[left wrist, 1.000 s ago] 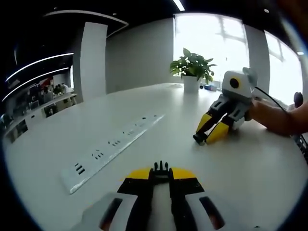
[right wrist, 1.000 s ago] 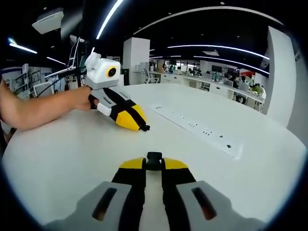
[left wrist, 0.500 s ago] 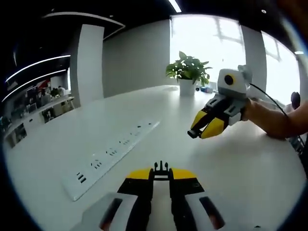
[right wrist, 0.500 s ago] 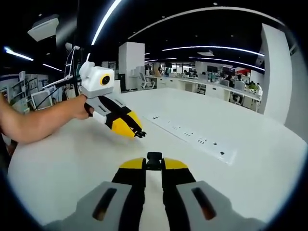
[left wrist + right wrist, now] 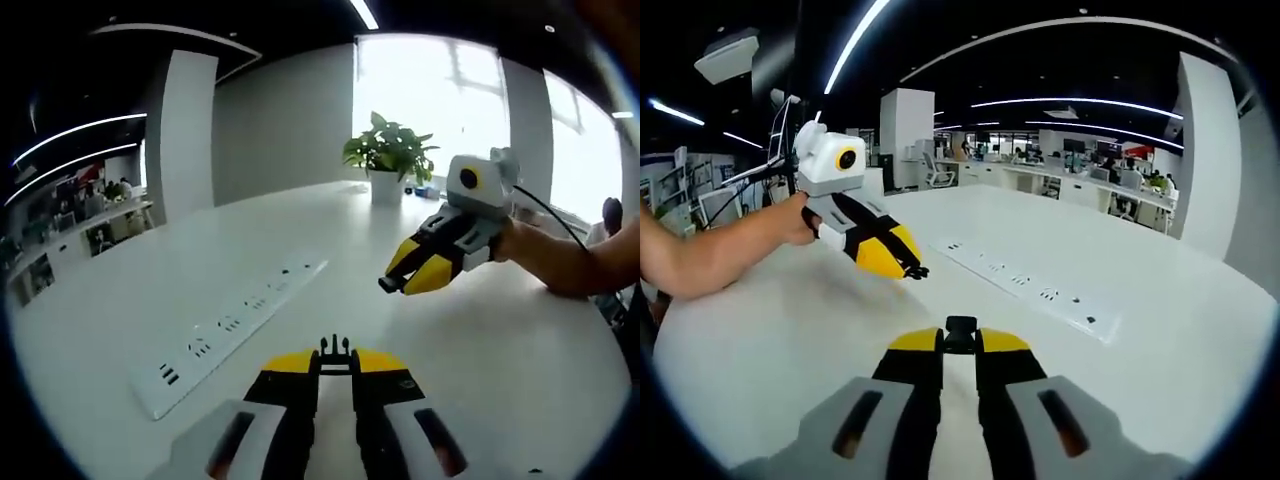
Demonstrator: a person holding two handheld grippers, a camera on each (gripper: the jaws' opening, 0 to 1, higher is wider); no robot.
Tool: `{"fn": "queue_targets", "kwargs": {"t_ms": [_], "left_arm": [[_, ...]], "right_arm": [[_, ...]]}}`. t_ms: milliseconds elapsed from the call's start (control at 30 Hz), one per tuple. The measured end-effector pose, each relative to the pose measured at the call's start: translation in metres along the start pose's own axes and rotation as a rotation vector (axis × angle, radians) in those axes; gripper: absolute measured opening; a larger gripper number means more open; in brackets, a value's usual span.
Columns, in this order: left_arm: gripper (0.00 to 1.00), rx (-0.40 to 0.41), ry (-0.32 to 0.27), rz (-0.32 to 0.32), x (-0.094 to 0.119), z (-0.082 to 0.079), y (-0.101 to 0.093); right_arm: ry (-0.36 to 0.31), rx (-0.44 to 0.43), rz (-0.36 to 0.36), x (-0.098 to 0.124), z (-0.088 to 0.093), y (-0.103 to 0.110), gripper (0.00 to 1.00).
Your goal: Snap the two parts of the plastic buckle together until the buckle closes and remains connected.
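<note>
My left gripper (image 5: 335,368) is shut on a black pronged buckle part (image 5: 335,347), whose prongs stick out past the yellow tips. My right gripper (image 5: 960,348) is shut on the other black buckle part (image 5: 960,327), a small blocky piece. In the left gripper view the right gripper (image 5: 397,282) hangs above the white table (image 5: 500,350) at the right, with its buckle part (image 5: 386,285) at the tip. In the right gripper view the left gripper (image 5: 910,268) hovers at the upper left, its buckle part (image 5: 921,272) pointing right. The two parts are apart.
A long white power strip (image 5: 235,325) lies on the table, also seen as the power strip (image 5: 1025,288) in the right gripper view. A potted plant (image 5: 388,155) stands at the far edge. A person's forearm (image 5: 710,255) holds each gripper. Office desks fill the background.
Both grippers have lifted off the table. Each now appears higher and a little nearer the middle in the other's view. Both stay shut on their buckle parts.
</note>
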State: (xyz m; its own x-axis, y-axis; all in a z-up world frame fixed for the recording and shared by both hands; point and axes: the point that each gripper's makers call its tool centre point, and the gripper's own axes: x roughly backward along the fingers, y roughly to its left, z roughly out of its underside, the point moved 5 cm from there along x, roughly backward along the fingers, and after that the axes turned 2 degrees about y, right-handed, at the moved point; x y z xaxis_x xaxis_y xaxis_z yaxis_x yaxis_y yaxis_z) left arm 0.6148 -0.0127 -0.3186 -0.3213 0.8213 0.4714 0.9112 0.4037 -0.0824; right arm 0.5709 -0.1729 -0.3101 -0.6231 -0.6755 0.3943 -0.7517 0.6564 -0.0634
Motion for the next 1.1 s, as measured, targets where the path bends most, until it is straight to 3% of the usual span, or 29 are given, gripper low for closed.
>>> {"fn": "queue_targets", "kwargs": {"t_ms": [333,767,1100], "left_arm": [[0.11,0.005,0.009,0.016,-0.002,0.002,-0.003],[0.11,0.000,-0.068,0.016,0.012,-0.016,-0.007],[0.11,0.003,-0.052,0.035,0.011,-0.014,-0.010]], "right_arm": [[-0.038,0.003,0.017,0.008,-0.014,-0.001,0.11],[-0.048,0.017,0.009,0.015,-0.024,0.004,0.11],[-0.048,0.026,0.013,0.015,-0.026,0.003,0.11]]}}
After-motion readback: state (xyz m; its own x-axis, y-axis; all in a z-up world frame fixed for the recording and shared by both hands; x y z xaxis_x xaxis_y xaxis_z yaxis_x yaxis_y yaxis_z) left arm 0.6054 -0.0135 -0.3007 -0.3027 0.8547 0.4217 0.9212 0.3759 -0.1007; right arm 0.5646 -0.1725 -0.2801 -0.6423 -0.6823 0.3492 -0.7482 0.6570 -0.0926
